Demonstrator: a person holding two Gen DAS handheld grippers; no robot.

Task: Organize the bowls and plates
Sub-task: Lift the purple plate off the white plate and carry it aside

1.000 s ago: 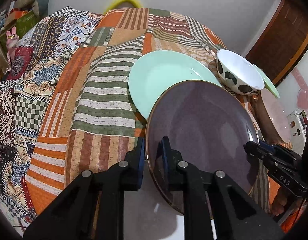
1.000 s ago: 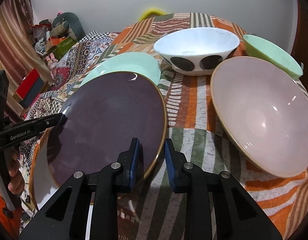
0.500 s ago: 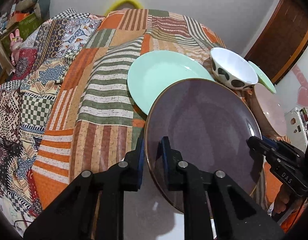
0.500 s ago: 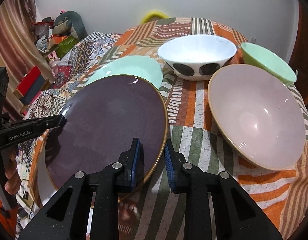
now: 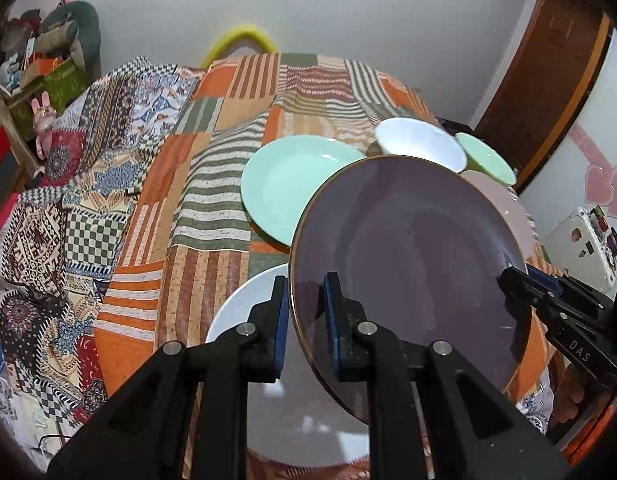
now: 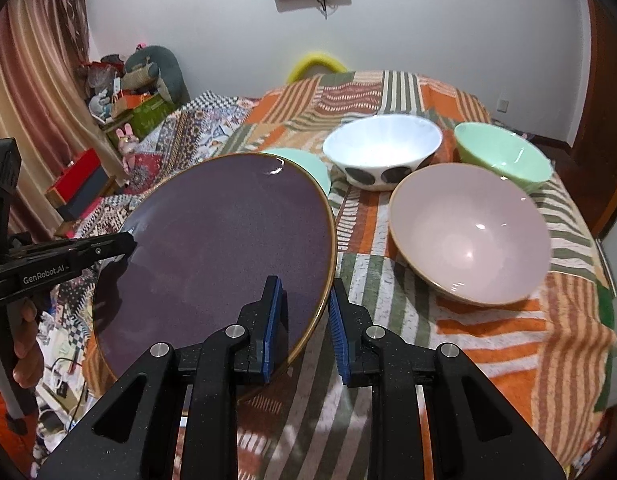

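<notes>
While both claws grip it, the purple plate [image 5: 408,264] hangs tilted above the patchwork cloth [image 5: 212,208], one claw on each of its opposite edges. The left claw [image 5: 304,320] has its blue-padded fingers [image 5: 281,320] astride the plate's near-left rim, one pad under and one over, narrowed onto the rim. The right claw [image 6: 304,320] takes the opposite rim the same way, its left pad lying on the plate's face [image 6: 212,248] and its right pad just outside the gold edge; a slim gap shows by that outer pad, so the pinch looks snug but I cannot tell if both pads touch. In the left view the right claw's tip [image 5: 512,280] meets the plate's far edge.

Under the plate, close to the left claw, lies a white plate [image 5: 244,304] on the cloth. Beyond the purple plate sits a mint plate [image 5: 284,184], partly hidden behind it. To the right stand three bowls: a pink bowl [image 6: 468,232] nearest, a white spotted bowl [image 6: 382,152] behind it, and a mint bowl [image 6: 502,156] beside that.
</notes>
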